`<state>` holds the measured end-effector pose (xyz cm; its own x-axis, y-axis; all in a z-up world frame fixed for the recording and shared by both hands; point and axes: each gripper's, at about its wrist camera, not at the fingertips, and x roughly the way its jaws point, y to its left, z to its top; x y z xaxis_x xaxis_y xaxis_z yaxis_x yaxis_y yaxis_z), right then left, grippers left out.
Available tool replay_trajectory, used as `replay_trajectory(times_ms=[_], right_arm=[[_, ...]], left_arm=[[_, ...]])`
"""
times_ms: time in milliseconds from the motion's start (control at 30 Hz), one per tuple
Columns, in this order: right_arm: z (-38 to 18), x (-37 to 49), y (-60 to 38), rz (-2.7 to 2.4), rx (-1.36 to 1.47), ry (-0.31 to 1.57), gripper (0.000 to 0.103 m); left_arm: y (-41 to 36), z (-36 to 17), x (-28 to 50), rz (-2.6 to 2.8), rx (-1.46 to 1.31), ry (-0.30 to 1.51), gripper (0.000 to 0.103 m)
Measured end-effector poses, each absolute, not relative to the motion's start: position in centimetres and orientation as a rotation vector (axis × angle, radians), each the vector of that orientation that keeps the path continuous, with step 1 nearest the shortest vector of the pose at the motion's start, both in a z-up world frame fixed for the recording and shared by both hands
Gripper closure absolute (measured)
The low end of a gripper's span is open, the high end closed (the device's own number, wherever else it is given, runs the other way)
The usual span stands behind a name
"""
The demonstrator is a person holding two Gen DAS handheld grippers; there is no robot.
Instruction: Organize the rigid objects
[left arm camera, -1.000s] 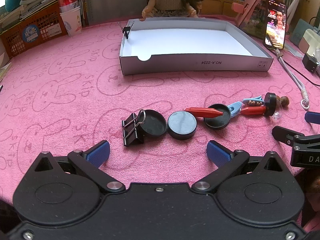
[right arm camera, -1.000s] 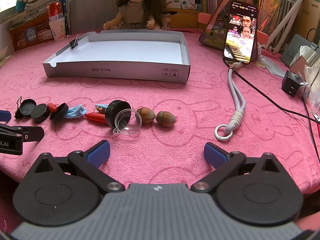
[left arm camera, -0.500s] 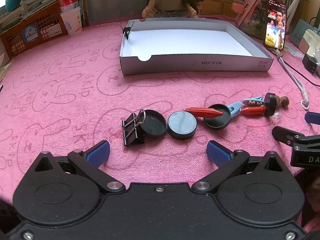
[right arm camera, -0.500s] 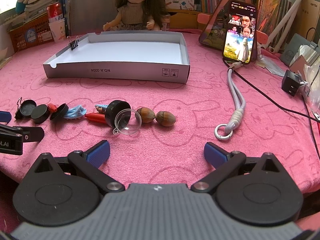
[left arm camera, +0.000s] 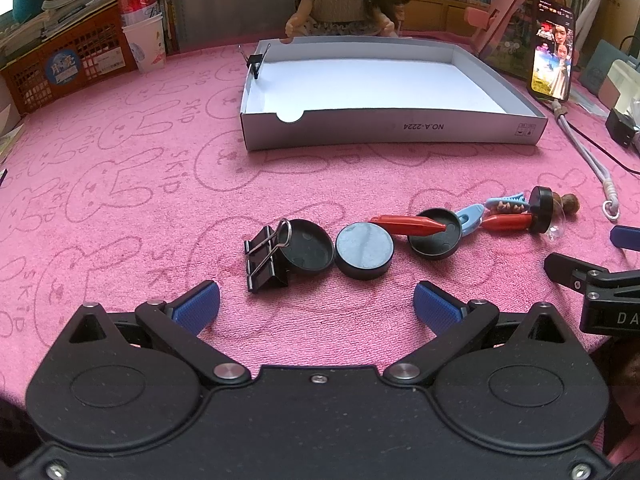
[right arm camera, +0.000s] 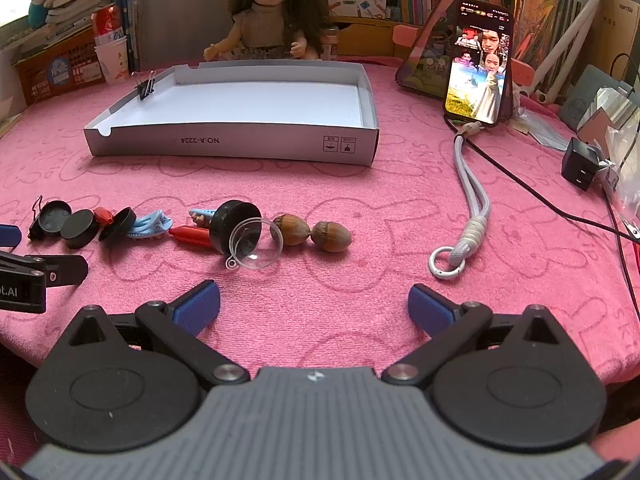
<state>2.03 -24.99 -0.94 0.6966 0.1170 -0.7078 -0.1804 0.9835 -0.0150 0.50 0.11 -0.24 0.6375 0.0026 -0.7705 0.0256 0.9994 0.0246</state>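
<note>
A row of small things lies on the pink cloth: a black binder clip [left arm camera: 266, 259], an open black lid [left arm camera: 307, 245], a black round cap [left arm camera: 364, 250], a red clip [left arm camera: 410, 224] across another black lid [left arm camera: 436, 240], blue clips [left arm camera: 472, 216], a black cap with a clear dome [right arm camera: 246, 236] and two acorns [right arm camera: 312, 234]. An empty white box lid [left arm camera: 392, 130] stands behind them. My left gripper [left arm camera: 316, 304] is open just short of the binder clip and caps. My right gripper [right arm camera: 314, 304] is open, near the acorns.
A binder clip [left arm camera: 254, 62] is clipped on the box's left wall. A doll [right arm camera: 266, 16] sits behind the box. A phone [right arm camera: 480, 80] on a stand, a grey lanyard [right arm camera: 466, 208], cables and a charger [right arm camera: 580, 164] are at the right. A basket and cups [left arm camera: 144, 40] stand far left.
</note>
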Motion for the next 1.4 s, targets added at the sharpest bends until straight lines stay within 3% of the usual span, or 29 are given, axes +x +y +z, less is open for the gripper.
replay_trajectory(times_ms=[800, 900, 967, 1033, 1167, 1400], right_arm=[[-1.3, 1.2, -25.1, 0.159, -0.071, 0.715, 0.0], [-1.2, 1.0, -25.2, 0.164, -0.071, 0.696, 0.002], [-1.1, 0.8, -25.2, 0.169, -0.073, 0.681, 0.004], [-0.8, 0.7, -25.2, 0.176, -0.078, 0.66, 0.008], [-0.3, 0.6, -25.4, 0.196, -0.066, 0.627, 0.018], [-0.2, 0.5, -24.7, 0.234, -0.084, 0.627, 0.041]], left_arm=[[0.1, 0.0, 0.3, -0.012, 0.026, 0.873, 0.002], [0.3, 0.5, 0.1, -0.017, 0.005, 0.858, 0.011], [0.5, 0.9, -0.1, -0.044, -0.011, 0.841, 0.025], [0.6, 1.2, -0.5, -0.064, -0.027, 0.832, 0.031], [0.8, 1.7, -1.0, -0.072, -0.037, 0.811, 0.053], [1.7, 2.2, -1.4, -0.031, -0.022, 0.77, 0.057]])
